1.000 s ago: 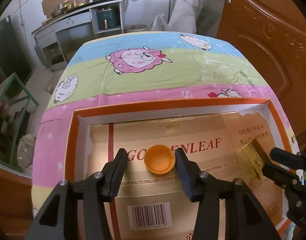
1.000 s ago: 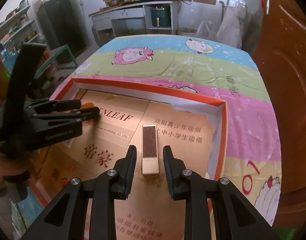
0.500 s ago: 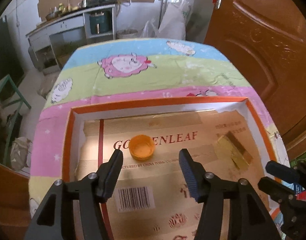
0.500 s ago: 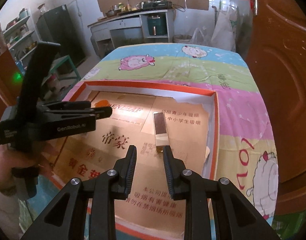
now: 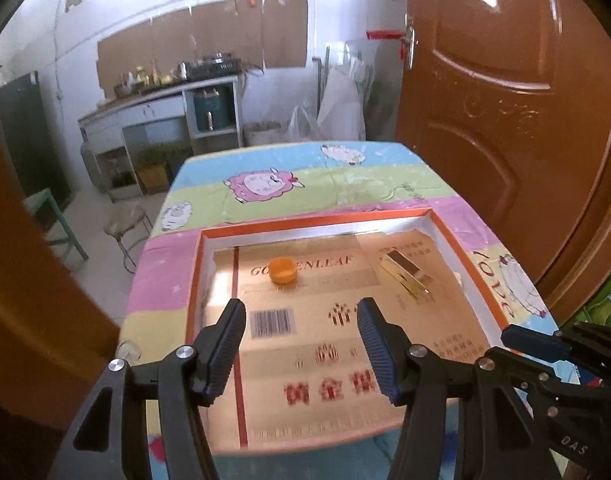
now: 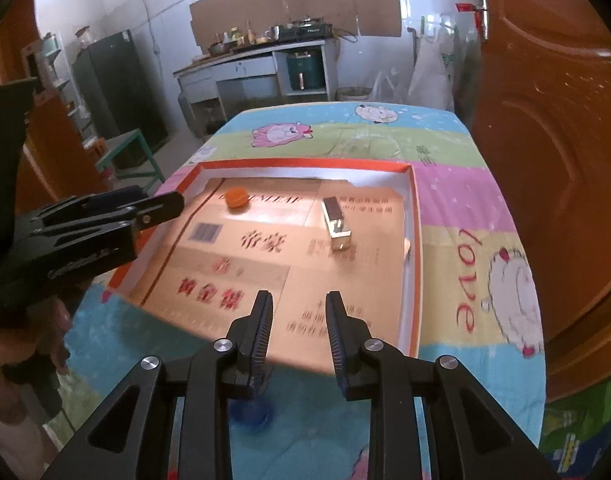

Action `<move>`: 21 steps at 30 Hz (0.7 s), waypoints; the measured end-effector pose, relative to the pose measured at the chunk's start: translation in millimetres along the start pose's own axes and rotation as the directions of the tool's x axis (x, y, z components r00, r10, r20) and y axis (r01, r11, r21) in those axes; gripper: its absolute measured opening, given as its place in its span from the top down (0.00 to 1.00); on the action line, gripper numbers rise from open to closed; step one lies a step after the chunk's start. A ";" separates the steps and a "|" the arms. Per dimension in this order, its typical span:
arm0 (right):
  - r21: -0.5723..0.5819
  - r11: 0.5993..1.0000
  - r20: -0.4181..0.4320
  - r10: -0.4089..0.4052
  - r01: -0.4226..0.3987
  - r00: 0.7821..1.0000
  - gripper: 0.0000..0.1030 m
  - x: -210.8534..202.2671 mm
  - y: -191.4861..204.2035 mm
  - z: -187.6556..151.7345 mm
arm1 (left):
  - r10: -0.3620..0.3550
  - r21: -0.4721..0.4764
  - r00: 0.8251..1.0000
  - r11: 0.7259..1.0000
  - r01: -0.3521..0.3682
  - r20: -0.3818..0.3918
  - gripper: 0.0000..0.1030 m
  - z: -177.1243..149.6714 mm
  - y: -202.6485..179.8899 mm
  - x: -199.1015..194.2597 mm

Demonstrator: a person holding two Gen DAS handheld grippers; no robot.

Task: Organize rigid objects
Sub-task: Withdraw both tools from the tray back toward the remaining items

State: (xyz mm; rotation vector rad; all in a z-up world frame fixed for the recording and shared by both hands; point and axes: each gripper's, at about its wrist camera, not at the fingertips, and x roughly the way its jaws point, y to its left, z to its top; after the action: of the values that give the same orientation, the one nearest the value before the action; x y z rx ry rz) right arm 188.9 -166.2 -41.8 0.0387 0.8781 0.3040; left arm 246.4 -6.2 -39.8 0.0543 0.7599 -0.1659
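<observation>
On the worktop, covered by a cartoon-sheep cloth, we see a shallow orange-rimmed tray lined with printed cardboard. An orange cap lies in its far left part; a gold rectangular box lies well apart from it, toward the right wall.

Left wrist view: we see the left gripper with its jaws spread wide and nothing between them, hanging above the tray's near half, short of the cap. The right gripper enters at the lower right, outside the tray's right rim.

Right wrist view: we see the right gripper with its jaws a narrow gap apart and empty, over the tray's near edge. The box shows a dark top face and a gold near end. The cap sits beyond the left gripper, which a hand carries; only this view shows that hand. A blurred blue object lies on the cloth below the fingers.

Bare cardboard fills the tray between both items and its near rim.
</observation>
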 end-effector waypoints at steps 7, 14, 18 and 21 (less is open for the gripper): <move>0.017 1.000 0.008 0.015 -0.015 1.000 0.73 -29.8 16.1 -36.7 | -0.044 -0.035 0.999 0.998 0.045 0.030 0.44 -29.8 -5.5 -41.9; 0.009 1.000 0.022 0.016 -0.016 1.000 0.73 -52.1 30.0 -58.7 | -0.060 -0.022 0.996 0.998 0.061 0.059 0.44 -48.8 -12.1 -72.3; -0.001 1.000 0.039 0.010 -0.010 0.999 0.73 -63.6 37.1 -68.5 | -0.051 -0.019 0.997 0.998 0.052 0.059 0.44 -60.2 -13.0 -86.3; -0.006 1.000 0.053 0.016 -0.016 0.998 0.68 -71.9 41.8 -78.5 | -0.059 -0.021 0.997 0.998 0.060 0.059 0.44 -68.5 -12.3 -92.9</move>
State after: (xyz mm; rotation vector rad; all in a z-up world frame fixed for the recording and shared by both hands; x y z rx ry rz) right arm 75.8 -153.4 -31.5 0.0481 0.8247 0.3189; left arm 131.5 1.2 -25.3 0.0054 0.7058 -0.2145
